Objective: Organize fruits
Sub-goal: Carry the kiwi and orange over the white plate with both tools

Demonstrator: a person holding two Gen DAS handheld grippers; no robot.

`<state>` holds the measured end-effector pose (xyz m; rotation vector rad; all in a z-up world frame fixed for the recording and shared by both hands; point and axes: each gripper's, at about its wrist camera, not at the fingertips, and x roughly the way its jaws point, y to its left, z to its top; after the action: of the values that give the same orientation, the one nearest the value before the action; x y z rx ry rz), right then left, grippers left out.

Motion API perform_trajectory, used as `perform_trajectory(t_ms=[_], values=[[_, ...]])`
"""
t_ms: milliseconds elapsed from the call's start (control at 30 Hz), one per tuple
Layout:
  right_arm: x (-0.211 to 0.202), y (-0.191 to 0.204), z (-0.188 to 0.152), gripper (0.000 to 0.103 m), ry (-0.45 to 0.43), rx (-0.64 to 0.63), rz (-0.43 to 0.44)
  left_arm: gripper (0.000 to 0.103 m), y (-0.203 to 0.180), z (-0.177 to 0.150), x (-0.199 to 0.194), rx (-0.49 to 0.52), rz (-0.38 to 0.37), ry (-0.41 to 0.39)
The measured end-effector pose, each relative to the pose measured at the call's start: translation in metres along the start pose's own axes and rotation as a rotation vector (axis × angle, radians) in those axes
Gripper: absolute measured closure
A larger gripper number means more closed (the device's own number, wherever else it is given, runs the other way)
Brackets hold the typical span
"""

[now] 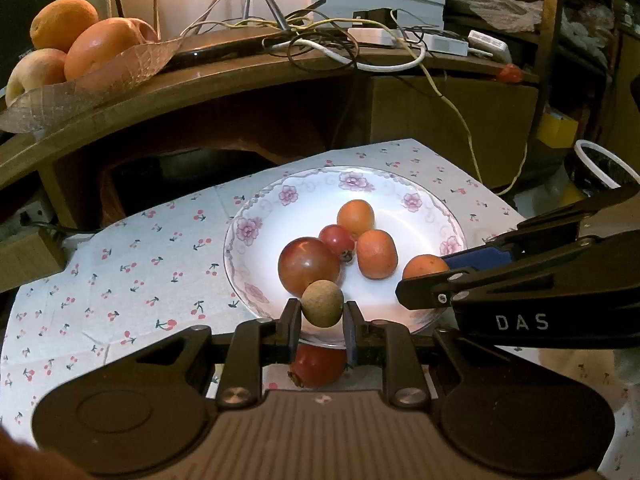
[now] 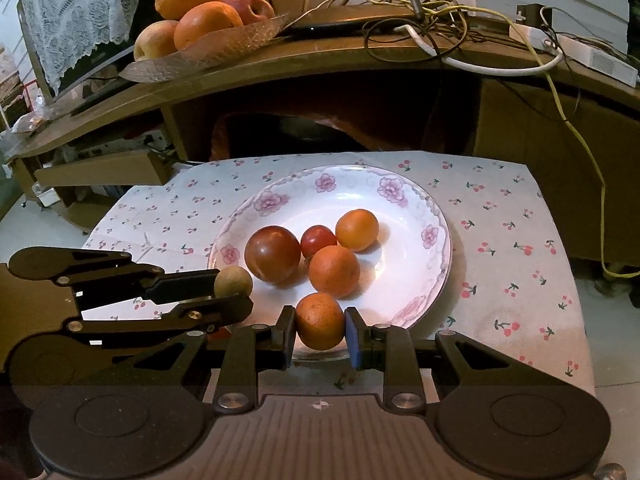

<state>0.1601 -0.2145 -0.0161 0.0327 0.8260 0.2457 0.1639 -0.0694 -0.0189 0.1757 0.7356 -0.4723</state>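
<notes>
Jaws, left: left gripper [image 1: 322,320] clamped on a small tan-brown round fruit [image 1: 322,303], held at the near rim of the plate [image 1: 256,208].
Jaws, right: right gripper [image 2: 320,334] clamped on a small orange fruit [image 2: 319,321], also at the plate's near rim, apparently just above it.
Plate: floral-rimmed white plate sat on the cherry-print cloth [image 1: 120,264] over the table.
On plate: one large dark red fruit [image 2: 272,254], one small red fruit [image 2: 318,240], two orange fruits [image 2: 357,229] and [image 2: 334,271], bunched near the centre and touching in places.
Off plate: one red fruit [image 1: 318,364] lay on the cloth under the left jaws, just short of the plate's rim.
Background: glass dish of oranges and apples [image 2: 208,20] on the upper shelf, well apart, probably not part of the job.
Progress: judged well along; four fruits on the plate, two in the jaws.
Left: release both held fruits, then pick up the stray red one.
</notes>
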Motion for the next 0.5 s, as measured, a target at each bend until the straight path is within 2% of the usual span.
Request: perform_trajectory(t_ms=[500], values=[[0.0056, -0.0007, -0.0005, 0.075, 0.005, -0.011, -0.029, 0.075, 0.0006, 0.0011, 0.0018, -0.013, 0.007, 0.001]])
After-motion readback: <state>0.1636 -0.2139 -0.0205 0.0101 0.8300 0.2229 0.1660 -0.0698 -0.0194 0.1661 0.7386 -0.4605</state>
